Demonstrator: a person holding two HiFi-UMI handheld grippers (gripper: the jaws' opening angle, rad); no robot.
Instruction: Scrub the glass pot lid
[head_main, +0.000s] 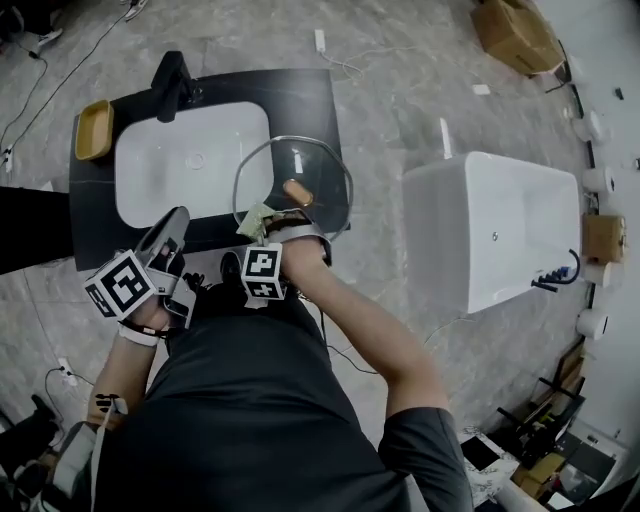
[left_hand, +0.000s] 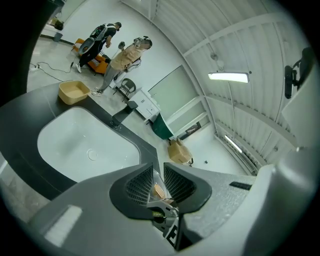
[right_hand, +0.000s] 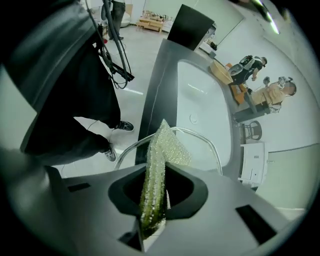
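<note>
The round glass pot lid (head_main: 318, 170) with a wooden knob (head_main: 297, 192) lies over the right side of the white sink (head_main: 190, 165), on the black counter (head_main: 300, 95). My right gripper (head_main: 262, 226) is at the lid's near rim, shut on a yellow-green scrub cloth (head_main: 255, 220). In the right gripper view the cloth (right_hand: 160, 155) sticks up from the jaws of my right gripper (right_hand: 156, 190) in front of the lid's rim (right_hand: 200, 135). My left gripper (head_main: 178, 222) is left of the lid and apart from it. Its jaws stand shut (left_hand: 159, 172) with only a slit, through which the knob (left_hand: 159, 190) shows.
A yellow tray (head_main: 95, 130) sits at the counter's left end and a black tap (head_main: 172, 82) behind the sink. A white tub (head_main: 490, 225) stands to the right, and cardboard boxes (head_main: 515, 30) lie farther back. Cables trail on the floor. People (left_hand: 125, 55) stand far off.
</note>
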